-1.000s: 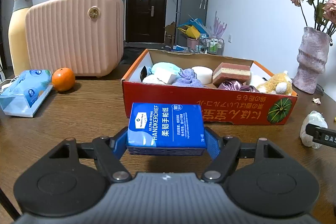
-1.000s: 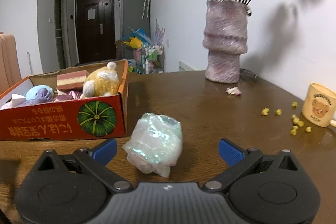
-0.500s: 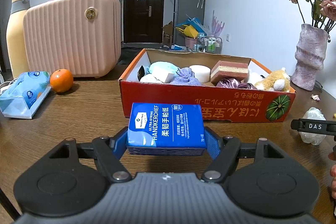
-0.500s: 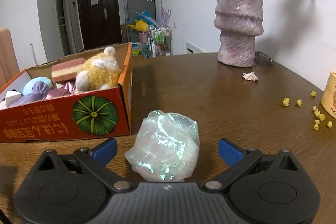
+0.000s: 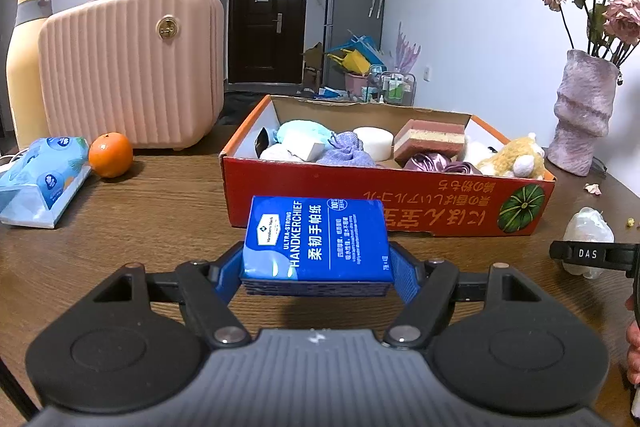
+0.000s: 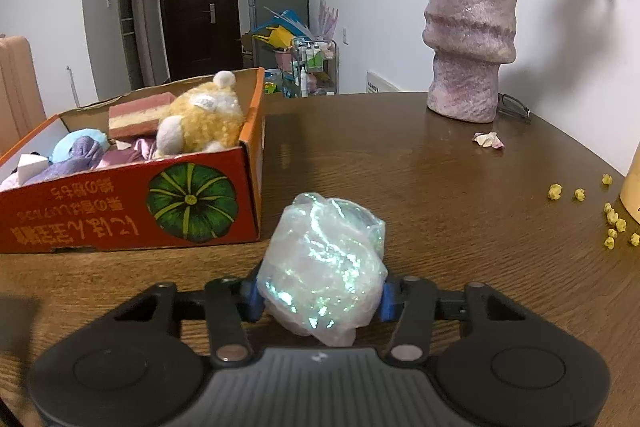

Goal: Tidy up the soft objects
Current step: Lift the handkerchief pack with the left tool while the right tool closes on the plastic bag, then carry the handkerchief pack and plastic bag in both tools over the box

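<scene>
Bundle (image 6: 322, 267), iridescent plastic wrap, sits between the right fingers (image 6: 253, 297), both blue pads pressed into its sides. Right gripper (image 6: 319, 298) jaws have just been closing and now clamp it. Its lower part bulges back toward the gripper body; the top rises above and ahead of the pads. Whether it still rests on the desk (image 6: 460, 195) I cannot tell.

Tissue pack (image 5: 316, 239), blue, is grasped between the left fingers (image 5: 228, 273), flat face up, pads on its short ends. Left gripper (image 5: 316, 273) holds it clear above the desk.

Box (image 5: 384, 195), red-orange, lies just ahead of the left fingers and ahead-left of the right ones, filled with soft items. Plush (image 6: 200, 121), yellow, fills its near right corner.

Vase (image 6: 468, 35) stands well ahead of the right fingers.
</scene>
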`<action>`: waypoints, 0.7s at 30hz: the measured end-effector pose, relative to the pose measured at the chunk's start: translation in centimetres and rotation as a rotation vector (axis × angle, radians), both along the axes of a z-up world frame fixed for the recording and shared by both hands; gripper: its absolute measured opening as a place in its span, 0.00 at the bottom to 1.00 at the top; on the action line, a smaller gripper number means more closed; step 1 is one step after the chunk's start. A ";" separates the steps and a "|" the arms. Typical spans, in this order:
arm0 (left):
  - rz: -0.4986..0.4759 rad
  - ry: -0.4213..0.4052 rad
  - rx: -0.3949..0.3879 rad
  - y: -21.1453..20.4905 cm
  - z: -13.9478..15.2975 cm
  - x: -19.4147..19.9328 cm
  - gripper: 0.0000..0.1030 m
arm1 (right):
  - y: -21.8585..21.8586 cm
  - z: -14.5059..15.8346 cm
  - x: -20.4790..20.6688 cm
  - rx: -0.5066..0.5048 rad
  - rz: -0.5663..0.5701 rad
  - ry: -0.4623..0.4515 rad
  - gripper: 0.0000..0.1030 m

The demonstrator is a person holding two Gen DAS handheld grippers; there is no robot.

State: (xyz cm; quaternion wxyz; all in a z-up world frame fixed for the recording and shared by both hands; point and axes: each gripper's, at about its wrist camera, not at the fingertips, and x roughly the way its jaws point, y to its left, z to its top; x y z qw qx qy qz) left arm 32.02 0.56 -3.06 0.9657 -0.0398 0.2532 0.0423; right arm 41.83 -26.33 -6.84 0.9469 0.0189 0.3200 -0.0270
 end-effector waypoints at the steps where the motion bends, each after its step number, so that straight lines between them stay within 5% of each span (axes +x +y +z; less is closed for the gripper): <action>1: 0.000 0.000 0.002 0.0 0.0 0.0 0.72 | 0.0 0.1 -0.1 0.000 0.002 0.000 0.46; 21: 0.008 -0.041 0.018 -0.2 0.4 -0.1 0.72 | 4.5 1.6 -4.6 -0.028 0.157 -0.131 0.44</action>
